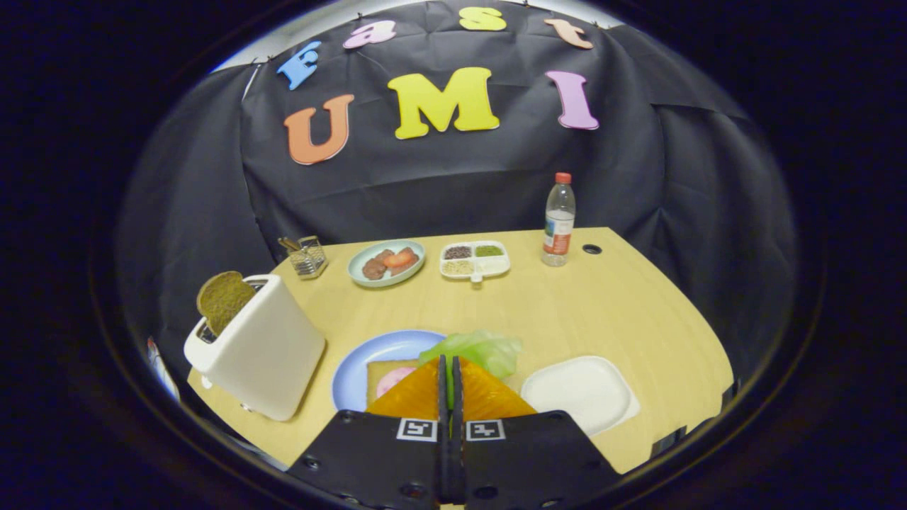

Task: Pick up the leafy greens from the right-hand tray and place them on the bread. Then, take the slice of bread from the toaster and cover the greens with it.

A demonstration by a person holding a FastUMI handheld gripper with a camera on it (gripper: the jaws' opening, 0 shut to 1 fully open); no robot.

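Note:
My gripper [449, 363] is shut on the leafy greens [476, 350], a pale green leaf that sticks out past the fingertips. It hangs above the right side of the blue plate [361, 365]. On that plate lies a slice of bread [380, 371] with a pink round slice [393, 380] on top, partly hidden by my fingers. Right of the fingers sits the white tray [579, 393] with nothing on it. To the left stands the white toaster [258, 347] with a brown slice of bread [223, 300] sticking up from its slot.
Along the far side of the wooden table [595, 312] stand a small wire rack [307, 256], a pale green plate with meat pieces [386, 263], a divided white dish of seeds [474, 259] and a water bottle [559, 220]. The table's edge runs close on the right.

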